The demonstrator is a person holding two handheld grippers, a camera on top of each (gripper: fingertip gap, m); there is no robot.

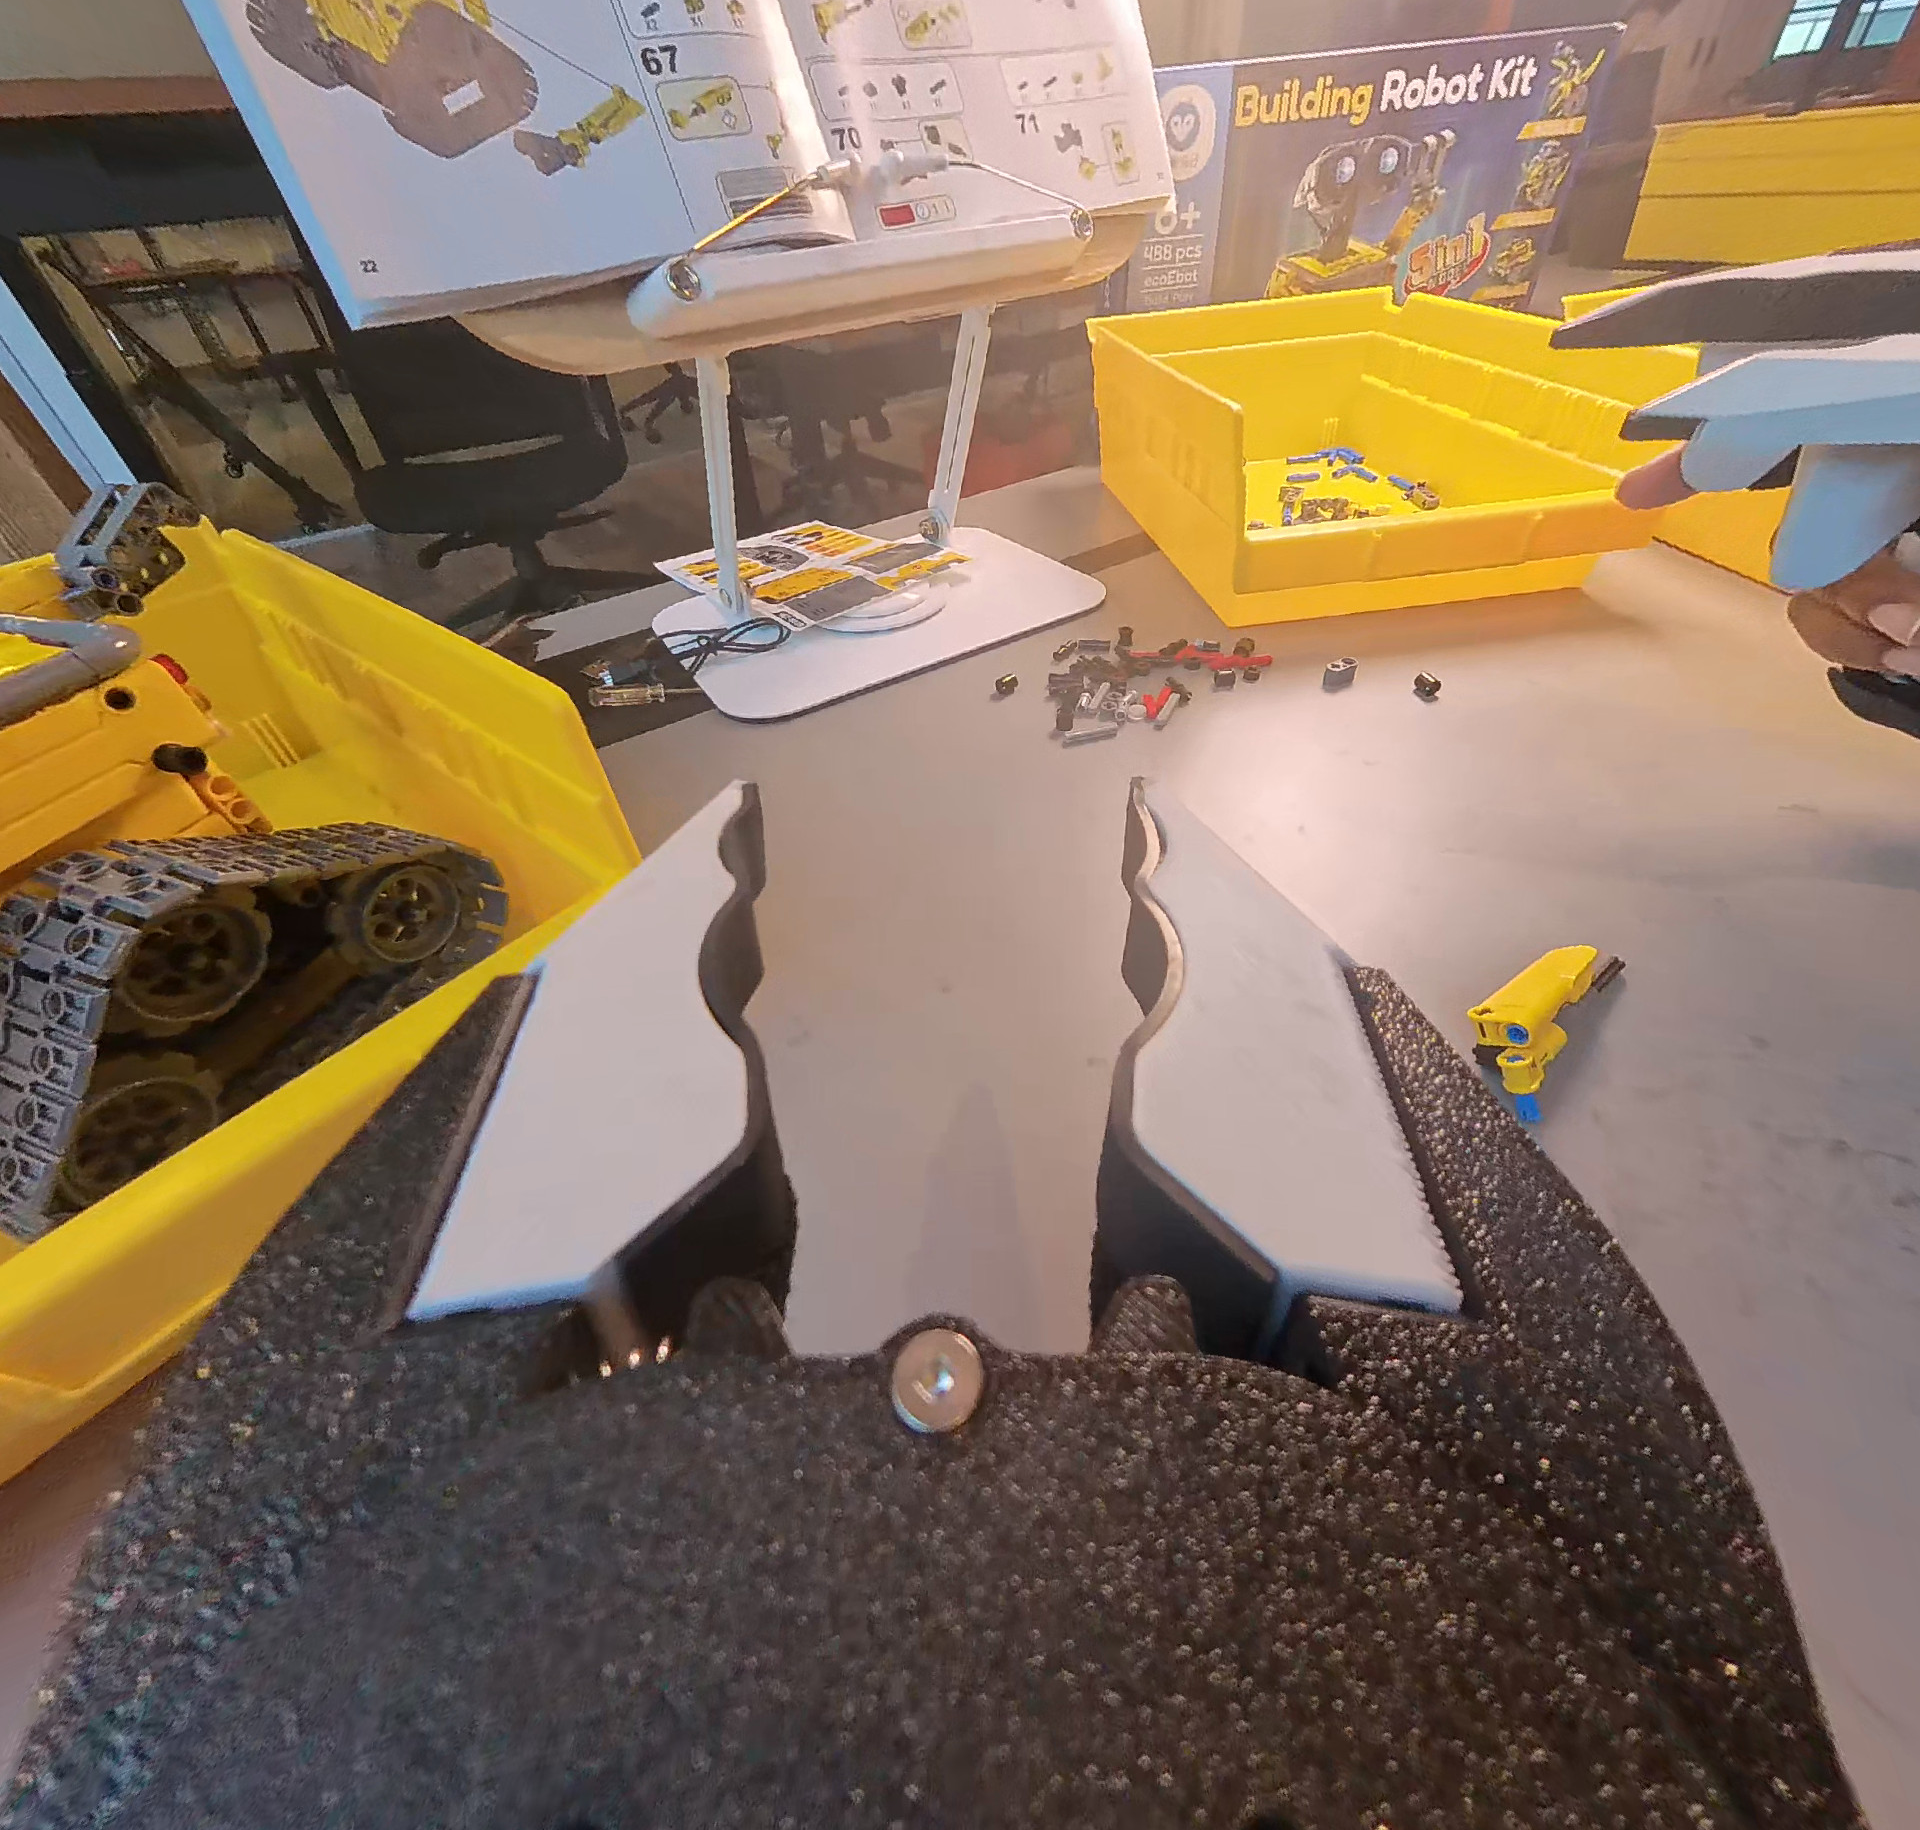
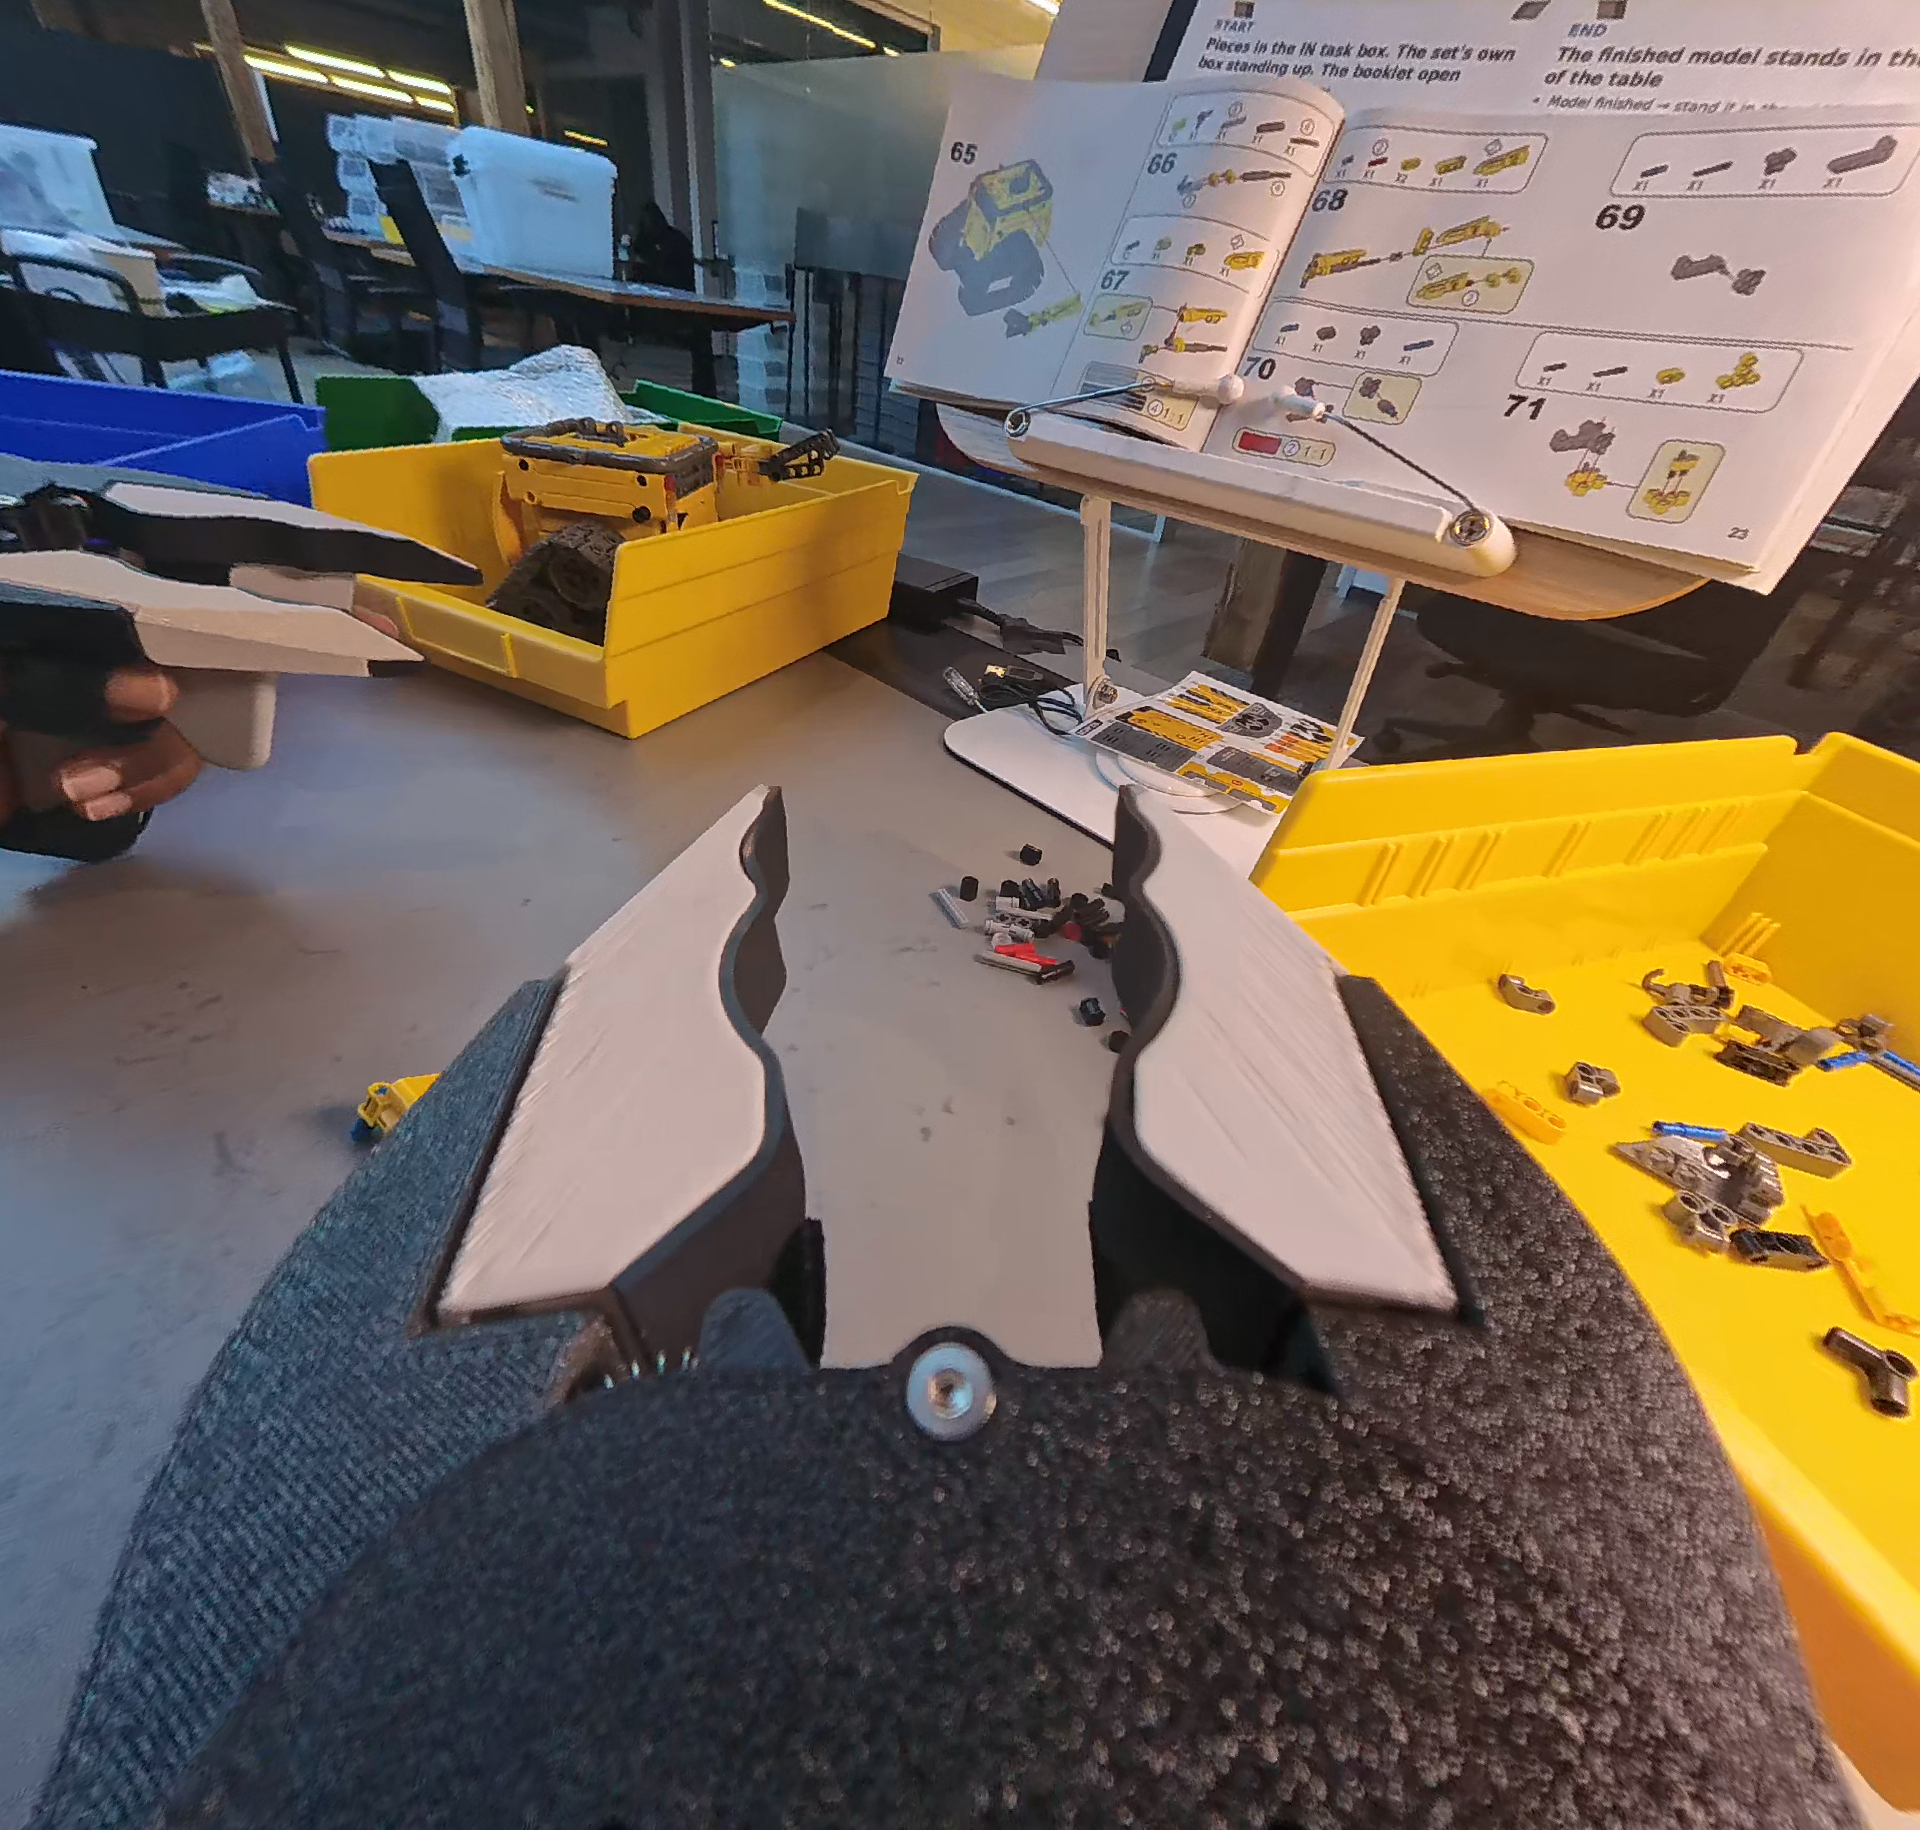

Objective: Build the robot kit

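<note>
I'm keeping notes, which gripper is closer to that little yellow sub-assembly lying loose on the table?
Left. The left gripper hovers open just beside the yellow sub-assembly, which lies right of its fingers. The right gripper is open farther away, by the parts bin.

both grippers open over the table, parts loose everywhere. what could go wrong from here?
1. The loose pile of small parts lies just ahead of the right gripper, partly behind its fingers; a low sweep could scatter pieces.
2. The small yellow assembly sits alone on the bare table beside the left gripper; it could be nudged away.
3. The book stand stands close behind the pile; a forward reach might clip it.
</note>
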